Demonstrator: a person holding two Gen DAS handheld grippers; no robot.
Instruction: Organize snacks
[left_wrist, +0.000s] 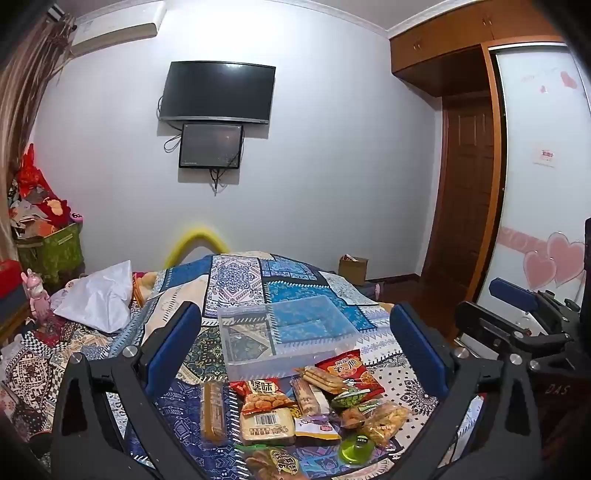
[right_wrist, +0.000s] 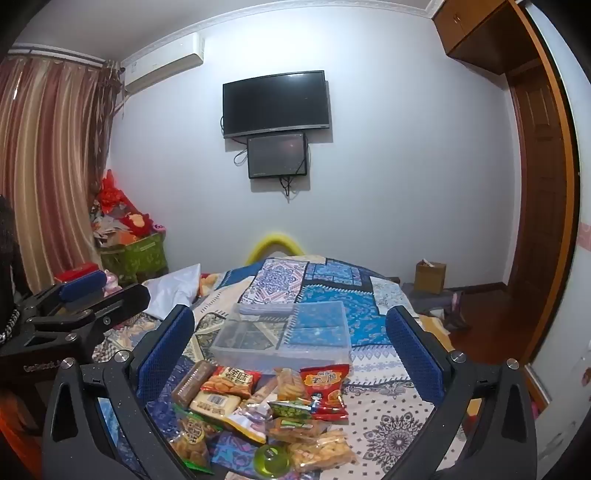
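Observation:
A pile of snack packets (left_wrist: 303, 406) lies on the patterned blue bedspread (left_wrist: 295, 280), just in front of a clear plastic box (left_wrist: 288, 332) that stands empty. The pile holds a red chip bag (left_wrist: 351, 369), a brown bar (left_wrist: 212, 410), a pale barcode packet (left_wrist: 266, 424) and a green jelly cup (left_wrist: 356, 448). My left gripper (left_wrist: 295, 343) is open and empty, above the pile. My right gripper (right_wrist: 290, 343) is open and empty, also above the pile (right_wrist: 266, 410) and near the box (right_wrist: 284, 332). Each gripper shows at the edge of the other's view.
A white cloth (left_wrist: 99, 295) lies on the bed at left. A green bin of red items (left_wrist: 51, 247) stands at far left. A cardboard box (left_wrist: 352, 269) sits on the floor beyond the bed. A wardrobe (left_wrist: 480, 166) and a wall TV (left_wrist: 218, 92) stand behind.

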